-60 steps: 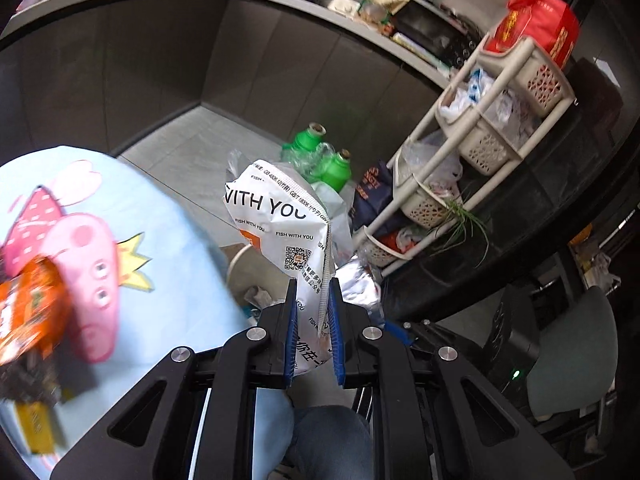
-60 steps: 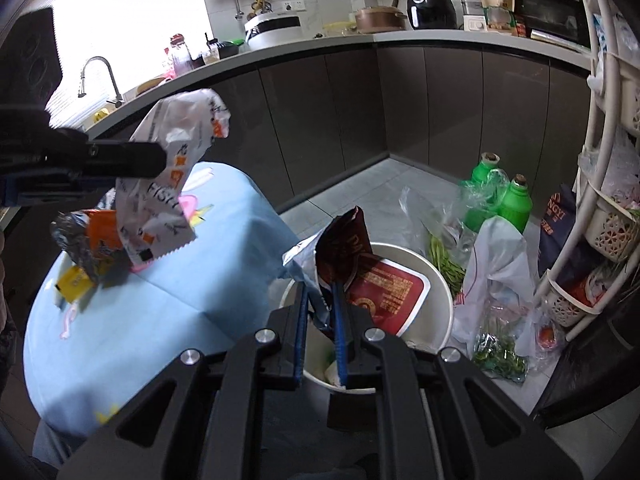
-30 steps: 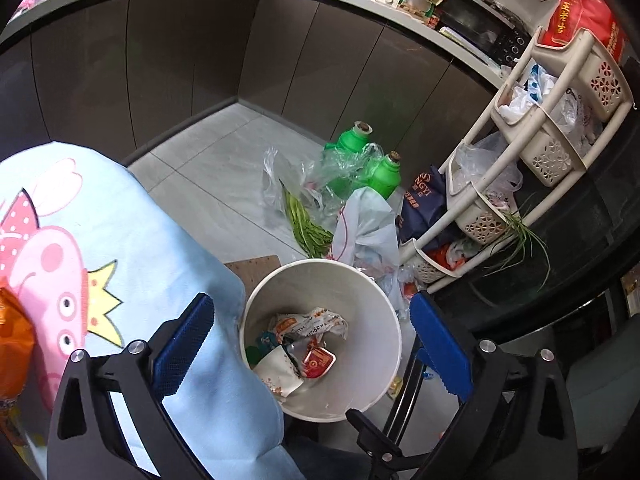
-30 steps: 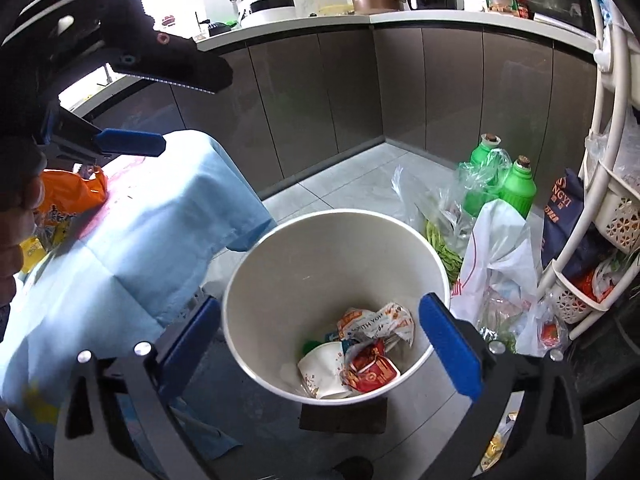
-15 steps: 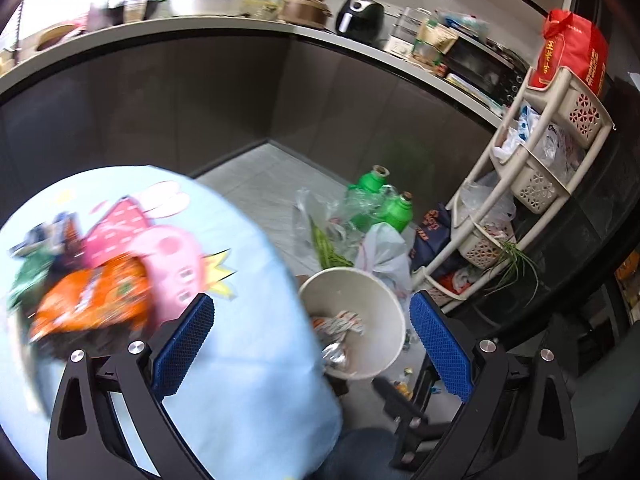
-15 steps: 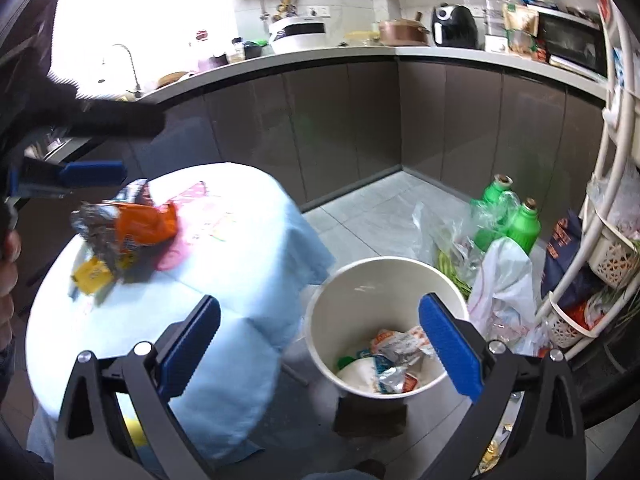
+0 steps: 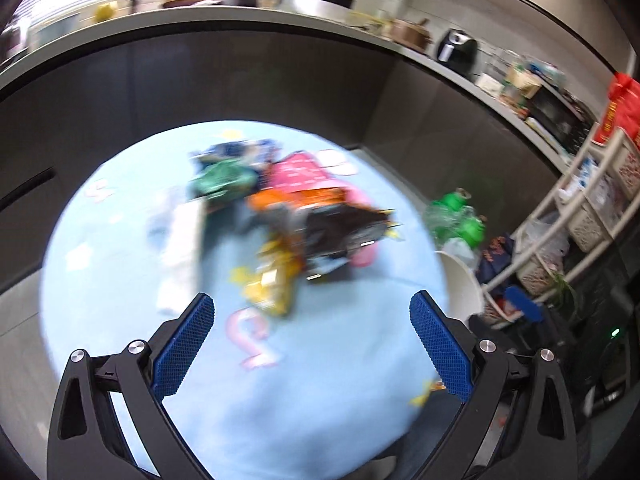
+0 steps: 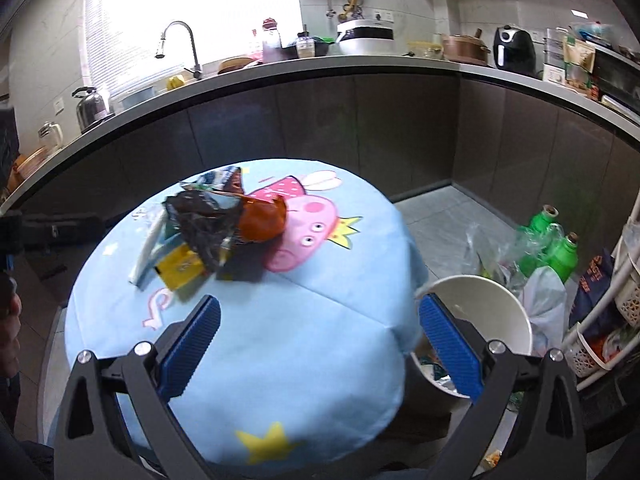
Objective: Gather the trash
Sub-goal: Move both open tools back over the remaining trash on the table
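Both hand-held grippers are empty and heading in for more. The left hand-held gripper (image 7: 311,334) has its jaws spread wide, nothing between them, aimed at the wrapper pile (image 7: 296,216) heaped on the round blue-clothed surface (image 7: 320,380). The right hand-held gripper (image 8: 319,338) is spread just as wide, looking over the same surface (image 8: 304,360) at that same wrapper pile (image 8: 216,232) on its far left part: a dark crumpled bag (image 8: 202,220), an orange wrapper (image 8: 262,220), a yellow packet (image 8: 178,266).

The white bin (image 8: 492,312) stands on the floor just beside the surface's right edge, some litter already lying inside.

So this reads as the reach for a fresh piece. Next move likely calls for one gripper to drop toward the pile's near edge, straddle a single wrapper, and pinch it shut.

Compared with two seconds ago, big change: each gripper then was clamped on a wrapper over the bin; a second ago both had sprung apart above it, and now both have swung back to the surface. The left view is smeared with motion.
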Action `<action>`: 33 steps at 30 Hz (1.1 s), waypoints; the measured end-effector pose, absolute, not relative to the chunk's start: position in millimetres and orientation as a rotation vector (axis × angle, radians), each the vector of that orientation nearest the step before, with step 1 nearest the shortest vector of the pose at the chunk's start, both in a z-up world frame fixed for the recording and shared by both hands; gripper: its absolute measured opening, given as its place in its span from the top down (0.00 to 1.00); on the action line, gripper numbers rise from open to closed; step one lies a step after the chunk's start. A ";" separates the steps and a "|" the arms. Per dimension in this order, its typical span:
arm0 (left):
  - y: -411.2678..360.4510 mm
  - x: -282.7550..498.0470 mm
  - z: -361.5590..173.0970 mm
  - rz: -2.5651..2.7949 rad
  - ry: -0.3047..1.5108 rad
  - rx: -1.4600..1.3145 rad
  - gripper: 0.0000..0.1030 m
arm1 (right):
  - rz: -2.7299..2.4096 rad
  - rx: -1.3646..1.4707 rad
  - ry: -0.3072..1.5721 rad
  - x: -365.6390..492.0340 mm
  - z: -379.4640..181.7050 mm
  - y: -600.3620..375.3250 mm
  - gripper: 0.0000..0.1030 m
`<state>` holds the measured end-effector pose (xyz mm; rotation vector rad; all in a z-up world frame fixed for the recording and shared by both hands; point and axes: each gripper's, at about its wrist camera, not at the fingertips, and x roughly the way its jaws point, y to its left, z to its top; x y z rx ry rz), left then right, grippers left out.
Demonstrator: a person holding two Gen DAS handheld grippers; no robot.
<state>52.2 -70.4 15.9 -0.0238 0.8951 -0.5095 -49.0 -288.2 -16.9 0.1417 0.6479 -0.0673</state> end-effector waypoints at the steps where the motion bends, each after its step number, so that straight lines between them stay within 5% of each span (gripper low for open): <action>1: -60.4 52.4 13.9 -0.494 0.897 -0.027 0.08 | -0.053 0.142 0.646 -45.6 -16.0 -281.5 0.03; 24: 23.9 63.6 -15.3 -0.408 0.941 -0.121 0.08 | 0.104 0.012 0.767 45.1 -26.3 -172.3 0.04; 33: 25.8 75.4 -27.7 -0.416 0.969 -0.126 0.14 | 0.116 0.072 0.783 86.8 -37.3 -166.9 0.42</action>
